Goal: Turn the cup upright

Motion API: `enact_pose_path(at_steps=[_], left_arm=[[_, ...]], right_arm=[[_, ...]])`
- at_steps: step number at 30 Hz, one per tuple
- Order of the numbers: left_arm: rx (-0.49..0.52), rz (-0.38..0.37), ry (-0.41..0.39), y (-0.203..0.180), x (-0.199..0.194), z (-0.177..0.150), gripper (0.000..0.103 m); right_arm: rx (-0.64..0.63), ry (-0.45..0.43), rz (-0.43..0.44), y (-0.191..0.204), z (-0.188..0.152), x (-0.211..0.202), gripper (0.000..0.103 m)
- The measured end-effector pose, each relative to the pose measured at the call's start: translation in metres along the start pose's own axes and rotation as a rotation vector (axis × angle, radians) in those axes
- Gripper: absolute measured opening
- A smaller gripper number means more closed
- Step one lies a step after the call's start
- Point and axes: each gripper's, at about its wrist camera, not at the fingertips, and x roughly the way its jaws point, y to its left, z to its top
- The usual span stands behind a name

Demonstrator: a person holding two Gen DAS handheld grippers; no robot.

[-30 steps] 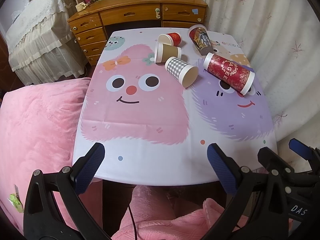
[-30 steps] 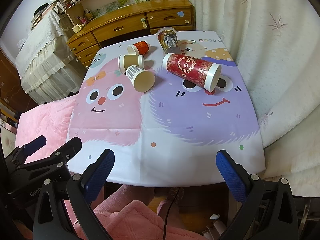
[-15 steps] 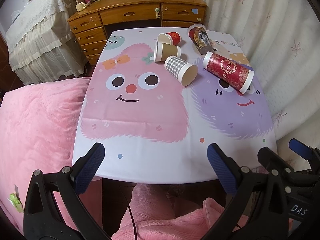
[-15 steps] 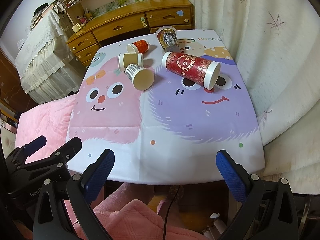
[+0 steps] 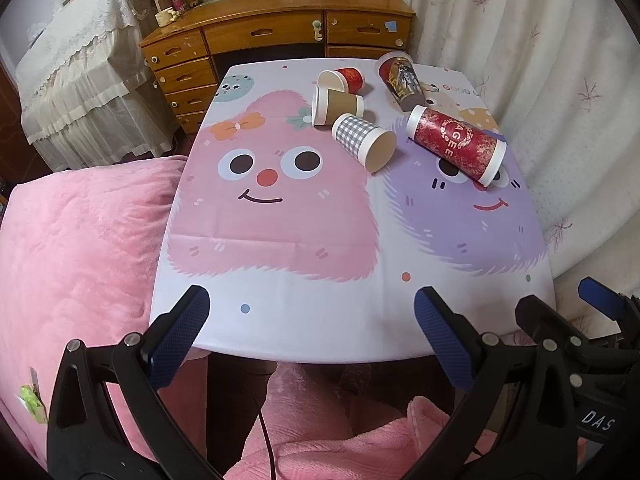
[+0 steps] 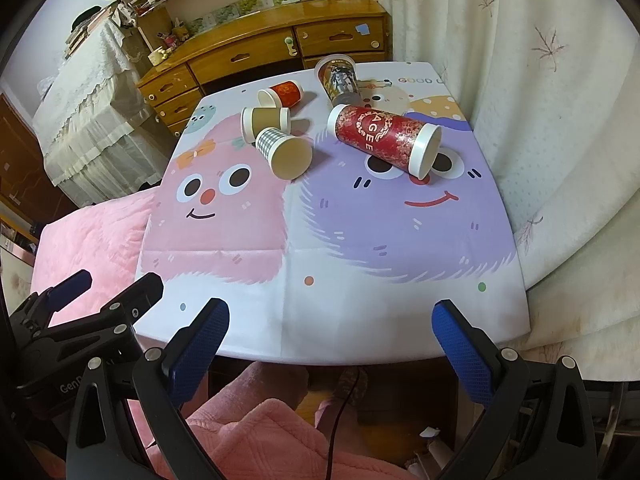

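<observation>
Several paper cups lie on their sides at the far end of the table (image 5: 280, 312): a grey checked cup (image 5: 362, 141) (image 6: 282, 152), a brown cup (image 5: 336, 106) (image 6: 264, 121), a small red cup (image 5: 344, 80) (image 6: 282, 94), a tall red patterned cup (image 5: 456, 142) (image 6: 384, 136) and a dark printed cup (image 5: 402, 80) (image 6: 340, 80). My left gripper (image 5: 312, 336) is open and empty over the near table edge. My right gripper (image 6: 330, 342) is open and empty beside it, at the near edge.
A cartoon tablecloth covers the table. A pink quilt (image 5: 80, 248) lies to the left. A white curtain (image 6: 540, 100) hangs along the right side. A wooden desk with drawers (image 5: 280, 28) stands behind the table.
Both grippers have edged slightly forward toward the table. Both stay open and the cups have not moved.
</observation>
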Motion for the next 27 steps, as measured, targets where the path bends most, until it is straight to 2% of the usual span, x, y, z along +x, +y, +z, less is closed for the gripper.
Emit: enact_pose_path(at_steps=[6,10,13,18,27], left_arm=[[0.0,0.004,-0.013,0.001,-0.012,-0.012,0.101],[0.012,0.01,-0.015,-0.002,-0.016,-0.021,0.101],[0.012,0.009,-0.014,-0.001,-0.018,-0.023,0.101],[0.005,0.001,-0.015,-0.001,-0.018,-0.023,0.101],[-0.009,-0.03,0.031,-0.003,-0.005,-0.013,0.101]], right_arm=[[0.005,-0.005,0.008,0.001,0.002,0.001,0.102],[0.018,-0.009,0.028,-0.005,-0.018,-0.014,0.102],[0.029,0.004,0.043,-0.007,-0.02,-0.013,0.102],[0.032,0.002,0.055,-0.007,-0.023,-0.014,0.102],[0.009,-0.004,0.083,-0.004,-0.018,-0.01,0.102]])
